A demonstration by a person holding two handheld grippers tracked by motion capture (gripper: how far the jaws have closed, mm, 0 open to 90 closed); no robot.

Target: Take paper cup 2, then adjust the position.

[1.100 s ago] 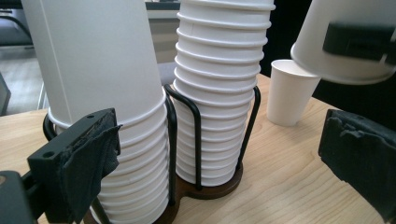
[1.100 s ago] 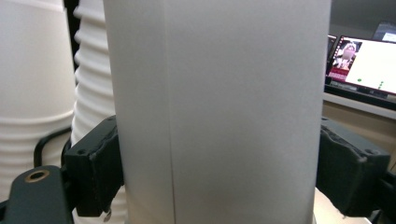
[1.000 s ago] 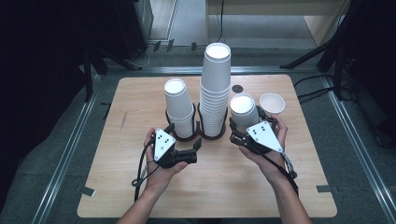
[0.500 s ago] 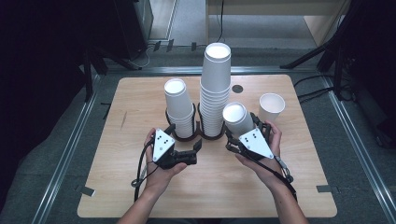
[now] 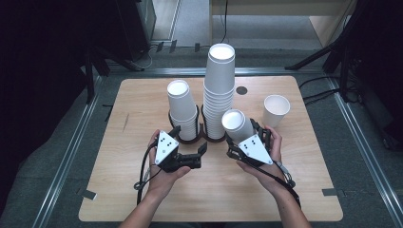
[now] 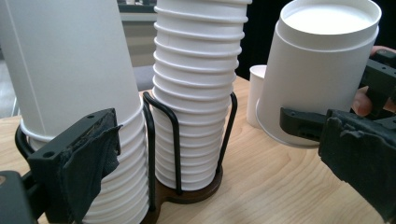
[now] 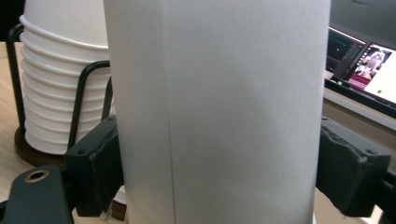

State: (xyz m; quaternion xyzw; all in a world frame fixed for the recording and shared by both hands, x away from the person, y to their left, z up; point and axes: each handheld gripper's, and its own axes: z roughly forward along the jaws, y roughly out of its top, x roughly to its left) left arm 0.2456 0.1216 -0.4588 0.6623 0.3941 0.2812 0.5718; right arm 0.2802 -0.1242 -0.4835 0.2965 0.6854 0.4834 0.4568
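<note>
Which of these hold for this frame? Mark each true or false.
1. The right gripper is shut on an upside-down paper cup. True.
2. The left gripper grips the shorter cup stack. False: its fingers stand open beside it.
3. Both stacks sit in a black wire holder. True.
4. The lone cup lies on its side. False: it stands upright, mouth up.
5. The tall stack stands left of the shorter one. False: right.
</note>
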